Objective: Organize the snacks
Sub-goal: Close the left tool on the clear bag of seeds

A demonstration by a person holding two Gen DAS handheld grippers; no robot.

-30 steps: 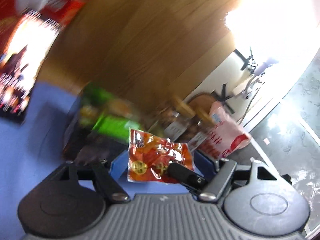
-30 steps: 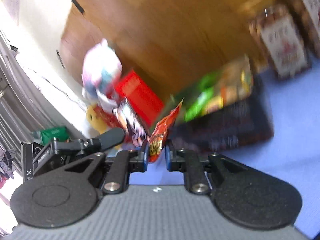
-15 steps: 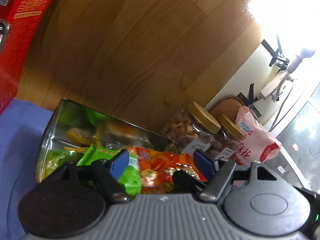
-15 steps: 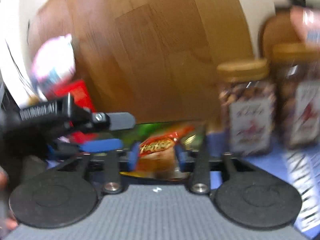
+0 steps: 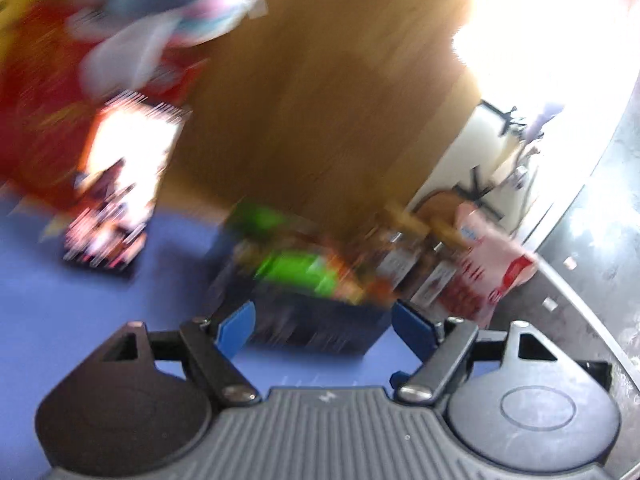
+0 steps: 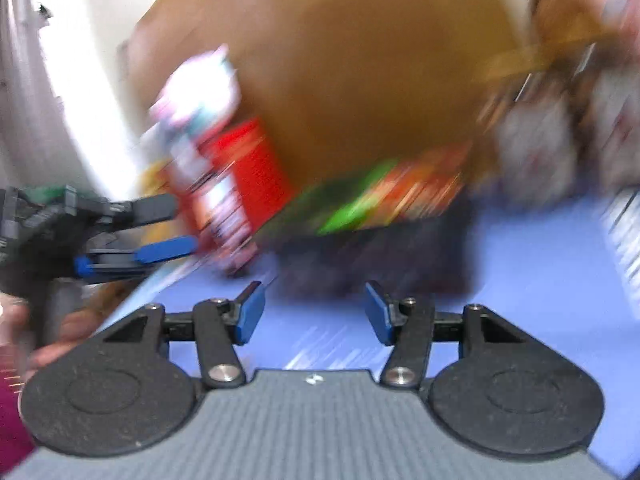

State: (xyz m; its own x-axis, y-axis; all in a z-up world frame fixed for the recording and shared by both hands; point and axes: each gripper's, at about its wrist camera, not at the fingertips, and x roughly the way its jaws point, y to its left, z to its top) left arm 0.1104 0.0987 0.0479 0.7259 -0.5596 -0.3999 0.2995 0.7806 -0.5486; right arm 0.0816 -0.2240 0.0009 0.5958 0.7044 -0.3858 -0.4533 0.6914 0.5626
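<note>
Both packets now dropped into the snack bin, orange one atop green. Left gripper and right gripper backed off from bin, jaws released, empty. More snacks left of bin, next.

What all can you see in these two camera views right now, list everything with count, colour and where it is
Snack bin: one, dark, on the blue mat, filled with green and orange packets.
Jars: two, clear with tan lids, right of the bin; blurred.
Pink bag: one, pink and white, right of the jars.
Red box: one, left of the bin.
Dark printed packet: one, on the mat, far left in the left wrist view.
Blue mat: one, under everything.
Wood panel: brown, behind.
Left gripper: blue pads, open, empty.
Right gripper: blue pads, open, empty.
</note>
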